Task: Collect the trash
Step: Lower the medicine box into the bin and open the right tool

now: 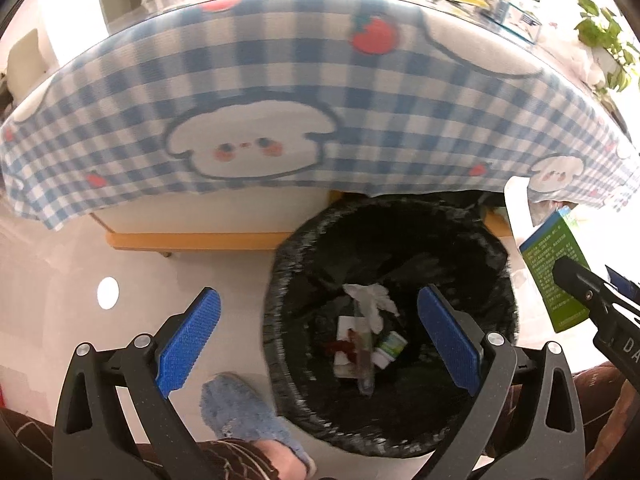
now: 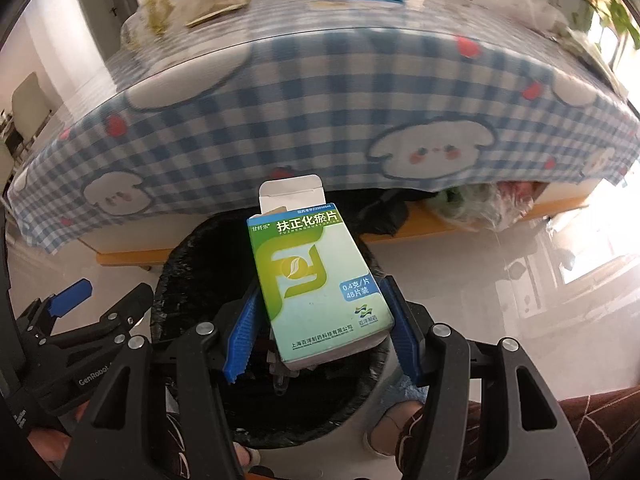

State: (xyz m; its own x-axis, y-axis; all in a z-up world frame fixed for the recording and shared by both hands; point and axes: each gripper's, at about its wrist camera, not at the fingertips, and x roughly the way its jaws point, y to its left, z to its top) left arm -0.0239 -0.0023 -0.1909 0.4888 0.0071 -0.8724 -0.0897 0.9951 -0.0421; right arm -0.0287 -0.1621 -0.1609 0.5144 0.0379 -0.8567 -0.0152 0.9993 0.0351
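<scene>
Blue-padded fingers (image 2: 256, 320) of the right gripper (image 2: 320, 320) clamp a green and white medicine box (image 2: 316, 280) by its two long sides, its top flap standing open; the box hangs directly over the black-lined trash bin (image 1: 280, 280), held there, it seems, so that a simple release would drop it in; the left gripper (image 1: 318, 340) hovers over the near rim of the same bin with its fingers spread wide and nothing between them, apparently finished with its own load; inside the bin lie a crumpled white tissue (image 1: 372, 300), a small green and white carton (image 1: 390, 346) and some red and white scraps (image 1: 346, 346); a person's foot in a fuzzy blue slipper (image 1: 244, 412) stands just beside the bin on the pale floor; behind, a blue gingham tablecloth (image 1: 280, 80) with cartoon figures drapes the bench, where more litter, bags and wrappers (image 2: 192, 4) among it, waits to be collected; a leafy plant (image 1: 604, 36) sits at the far right.
</scene>
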